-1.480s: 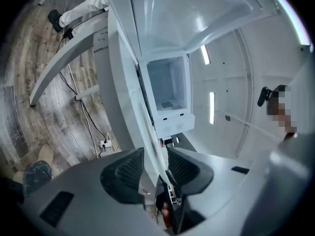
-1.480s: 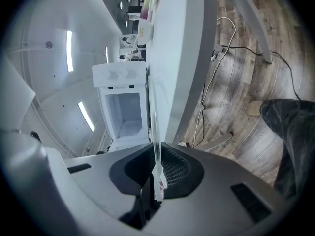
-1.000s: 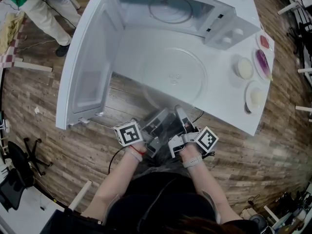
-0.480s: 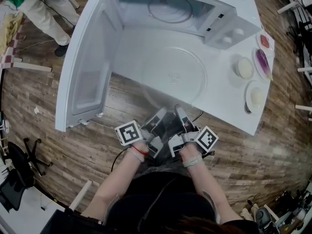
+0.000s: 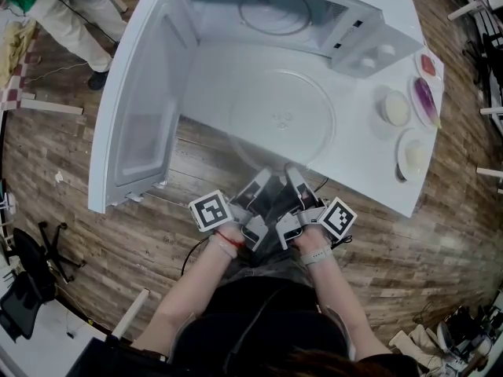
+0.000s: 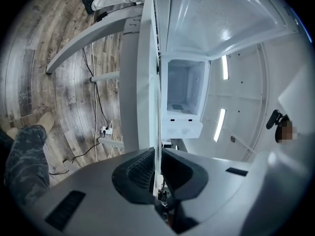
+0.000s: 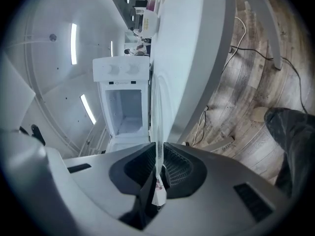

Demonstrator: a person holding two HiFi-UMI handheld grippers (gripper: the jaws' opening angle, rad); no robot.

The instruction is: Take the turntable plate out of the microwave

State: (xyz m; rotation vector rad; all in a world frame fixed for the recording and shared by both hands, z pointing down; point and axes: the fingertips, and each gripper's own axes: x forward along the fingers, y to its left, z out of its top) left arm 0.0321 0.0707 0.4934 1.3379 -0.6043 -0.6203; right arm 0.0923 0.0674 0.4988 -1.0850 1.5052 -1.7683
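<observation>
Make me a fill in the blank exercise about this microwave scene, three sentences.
The microwave door stands ___.
Of door and turntable plate, the right gripper is shut on the ___.
Beside the microwave lie ___ small dishes.
Missing words: open; turntable plate; four.

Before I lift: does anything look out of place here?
Only the turntable plate: it is out of the microwave, its near rim overhanging the table edge. The left tool, jaws just closed, and right tool both clamp that rim. Nothing spilled or broken.
</observation>
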